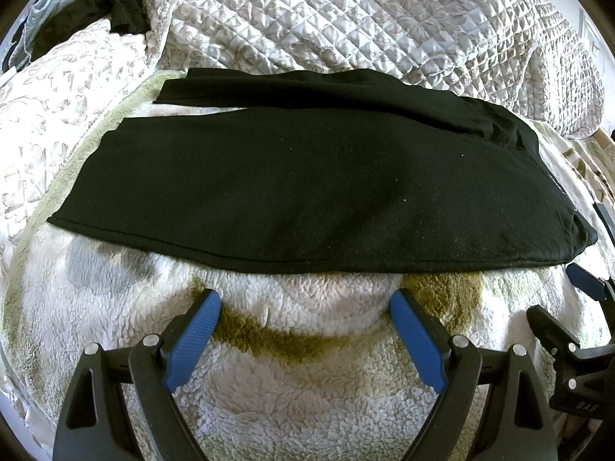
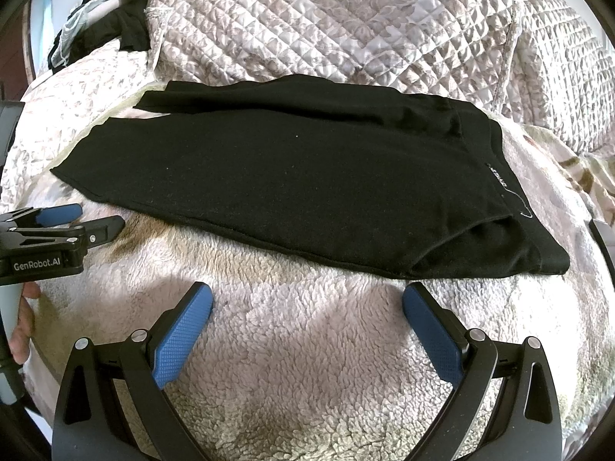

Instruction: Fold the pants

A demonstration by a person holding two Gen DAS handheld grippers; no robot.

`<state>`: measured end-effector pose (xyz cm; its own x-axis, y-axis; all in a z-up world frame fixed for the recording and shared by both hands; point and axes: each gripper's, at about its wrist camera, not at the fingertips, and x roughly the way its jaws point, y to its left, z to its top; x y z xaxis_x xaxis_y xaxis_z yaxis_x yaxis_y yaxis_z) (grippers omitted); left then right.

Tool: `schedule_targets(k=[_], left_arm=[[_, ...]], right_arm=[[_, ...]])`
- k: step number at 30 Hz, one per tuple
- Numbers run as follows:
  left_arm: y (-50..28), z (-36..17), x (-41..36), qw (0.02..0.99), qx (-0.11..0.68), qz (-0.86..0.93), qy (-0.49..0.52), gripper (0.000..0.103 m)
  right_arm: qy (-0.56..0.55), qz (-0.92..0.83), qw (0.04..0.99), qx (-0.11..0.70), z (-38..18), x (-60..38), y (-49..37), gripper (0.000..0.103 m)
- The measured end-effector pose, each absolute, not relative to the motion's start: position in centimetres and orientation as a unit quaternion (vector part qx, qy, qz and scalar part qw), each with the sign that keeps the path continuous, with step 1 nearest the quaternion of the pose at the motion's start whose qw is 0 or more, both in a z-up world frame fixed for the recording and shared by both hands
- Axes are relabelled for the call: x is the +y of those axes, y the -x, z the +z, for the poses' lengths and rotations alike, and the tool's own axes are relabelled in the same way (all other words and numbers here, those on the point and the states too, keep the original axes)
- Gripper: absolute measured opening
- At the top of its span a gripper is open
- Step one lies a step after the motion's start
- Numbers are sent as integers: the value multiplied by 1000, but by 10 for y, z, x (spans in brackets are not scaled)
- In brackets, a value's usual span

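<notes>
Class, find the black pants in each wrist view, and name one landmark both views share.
Left wrist: pants span the middle, waistband at the right edge.
Right wrist: pants cross the middle, waistband lower right.
Shared landmark: the quilted cover behind the pants.

left hand-held gripper agape, right hand-held gripper agape

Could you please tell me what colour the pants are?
The pants are plain black, clearest in the right wrist view.
</notes>
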<state>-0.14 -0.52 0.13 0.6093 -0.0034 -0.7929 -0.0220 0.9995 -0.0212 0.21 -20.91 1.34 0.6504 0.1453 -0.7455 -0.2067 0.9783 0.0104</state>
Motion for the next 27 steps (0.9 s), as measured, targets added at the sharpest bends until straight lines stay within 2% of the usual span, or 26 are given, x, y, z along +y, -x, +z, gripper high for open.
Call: schedule_targets(k=[27], left_arm=[[-4, 2, -2, 898, 440, 7, 15, 92]], right_arm=[[36, 102, 897, 429, 13, -210, -6, 99]])
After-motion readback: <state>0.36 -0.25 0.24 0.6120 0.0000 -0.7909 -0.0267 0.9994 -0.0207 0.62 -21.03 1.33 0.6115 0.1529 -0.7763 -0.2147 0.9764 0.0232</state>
